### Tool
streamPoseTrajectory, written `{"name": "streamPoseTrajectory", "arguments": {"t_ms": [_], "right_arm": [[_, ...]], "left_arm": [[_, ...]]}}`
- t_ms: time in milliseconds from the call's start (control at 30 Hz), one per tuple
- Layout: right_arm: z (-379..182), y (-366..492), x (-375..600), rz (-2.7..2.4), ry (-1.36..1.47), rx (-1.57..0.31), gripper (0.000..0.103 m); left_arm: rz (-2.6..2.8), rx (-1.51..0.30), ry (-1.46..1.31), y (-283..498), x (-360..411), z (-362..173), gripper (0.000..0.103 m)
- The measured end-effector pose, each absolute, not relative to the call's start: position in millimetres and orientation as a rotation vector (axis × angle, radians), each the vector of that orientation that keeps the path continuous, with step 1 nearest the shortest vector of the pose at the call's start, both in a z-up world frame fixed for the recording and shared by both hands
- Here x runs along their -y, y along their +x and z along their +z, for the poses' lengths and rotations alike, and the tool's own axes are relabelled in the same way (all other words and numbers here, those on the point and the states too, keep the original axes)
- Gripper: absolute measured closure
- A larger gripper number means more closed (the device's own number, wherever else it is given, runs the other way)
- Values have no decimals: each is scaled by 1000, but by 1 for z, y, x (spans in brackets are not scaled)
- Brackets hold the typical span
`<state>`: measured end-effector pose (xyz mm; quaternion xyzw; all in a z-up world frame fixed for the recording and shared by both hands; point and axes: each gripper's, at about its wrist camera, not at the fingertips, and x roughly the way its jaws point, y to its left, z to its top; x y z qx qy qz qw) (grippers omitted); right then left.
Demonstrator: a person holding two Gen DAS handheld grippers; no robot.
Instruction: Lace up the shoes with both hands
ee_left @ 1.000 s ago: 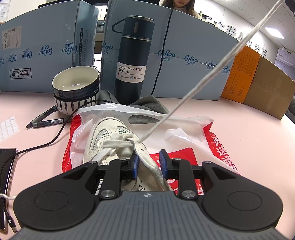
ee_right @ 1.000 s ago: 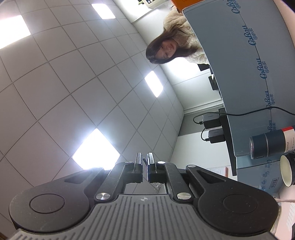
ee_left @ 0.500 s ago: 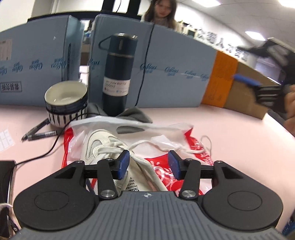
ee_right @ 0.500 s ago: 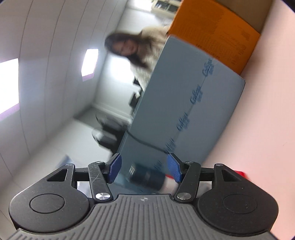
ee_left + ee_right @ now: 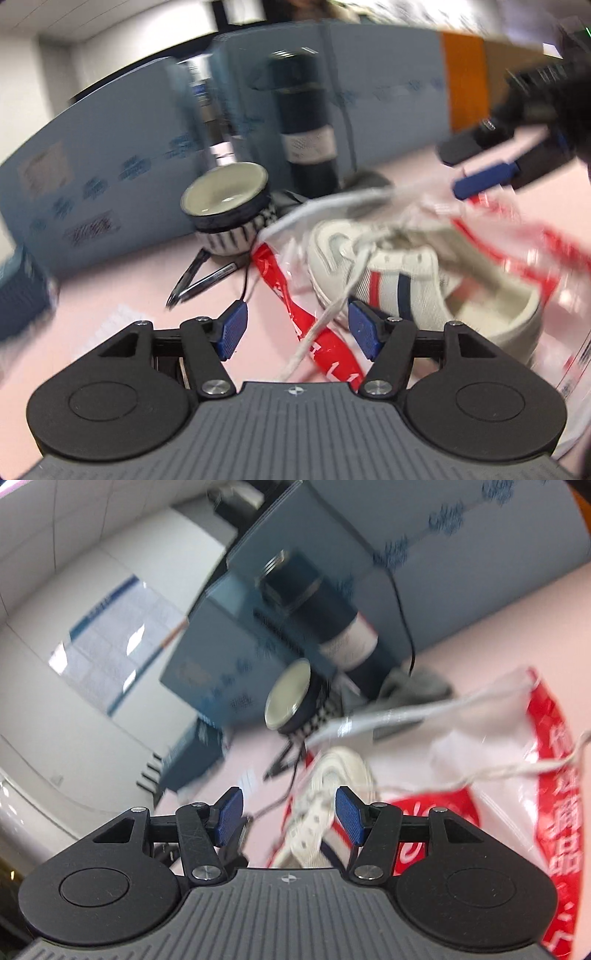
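A white sneaker point(image 5: 388, 280) with red and navy stripes lies on a red-and-white plastic bag point(image 5: 280, 280). My left gripper point(image 5: 297, 328) is low at the shoe's side and its jaws are opening. A slack white lace point(image 5: 332, 306) runs from the eyelets down between them, close to the right pad, and neither pad presses it. My right gripper point(image 5: 452, 170) hovers open above the shoe's far side. In the right wrist view the right gripper point(image 5: 289, 818) points down at the sneaker's toe point(image 5: 332, 771), with nothing gripped. Another loose lace point(image 5: 480, 773) trails over the bag point(image 5: 550, 775).
A striped bowl point(image 5: 225, 206), a dark vacuum bottle point(image 5: 306, 118) and two pens point(image 5: 199, 280) stand behind the shoe on the pink table point(image 5: 110, 288). Blue cartons point(image 5: 110, 147) and an orange box point(image 5: 465, 77) wall the back. A black cable point(image 5: 243, 284) runs beside the bag.
The left jaws let go of the lace, widened and rolled. The right gripper opened, swung down from the ceiling toward the shoe, and the taut lace fell slack.
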<state>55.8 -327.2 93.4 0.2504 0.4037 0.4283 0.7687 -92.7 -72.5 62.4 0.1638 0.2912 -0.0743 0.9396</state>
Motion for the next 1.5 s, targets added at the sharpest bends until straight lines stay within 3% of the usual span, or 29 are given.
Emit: {"name": "streamPoseTrajectory", "arguments": {"t_ms": [100, 200, 233, 433, 733, 833, 900, 1033, 1100, 1167, 1333, 1500], "right_arm": [[80, 55, 319, 926, 556, -921, 51], [70, 50, 317, 913, 555, -950, 52], [67, 48, 317, 907, 553, -959, 52], [57, 42, 316, 868, 546, -974, 66], [53, 40, 315, 856, 556, -971, 67], [52, 41, 316, 852, 566, -973, 67], [51, 41, 317, 852, 572, -973, 67], [51, 42, 318, 851, 583, -975, 67], [50, 43, 318, 853, 587, -977, 67], [49, 44, 319, 853, 599, -979, 67], [46, 46, 321, 856, 633, -986, 66], [46, 49, 319, 864, 631, -985, 63]], "left_arm": [[-199, -624, 446, -78, 84, 50, 50], [-227, -643, 503, -69, 90, 41, 81], [-227, -644, 499, -68, 89, 40, 101], [-148, -578, 418, -75, 70, 55, 102], [38, -521, 256, -88, 23, 83, 101], [58, -527, 268, -102, 21, 84, 96], [19, -533, 248, -118, 17, 86, 84], [-44, -587, 233, -150, 15, 81, 81], [-46, -619, 219, -166, 16, 77, 73], [-25, -640, 190, -179, 16, 71, 58], [78, -704, 57, -197, 8, 56, 56], [343, -627, -155, -198, -21, 53, 52]]}}
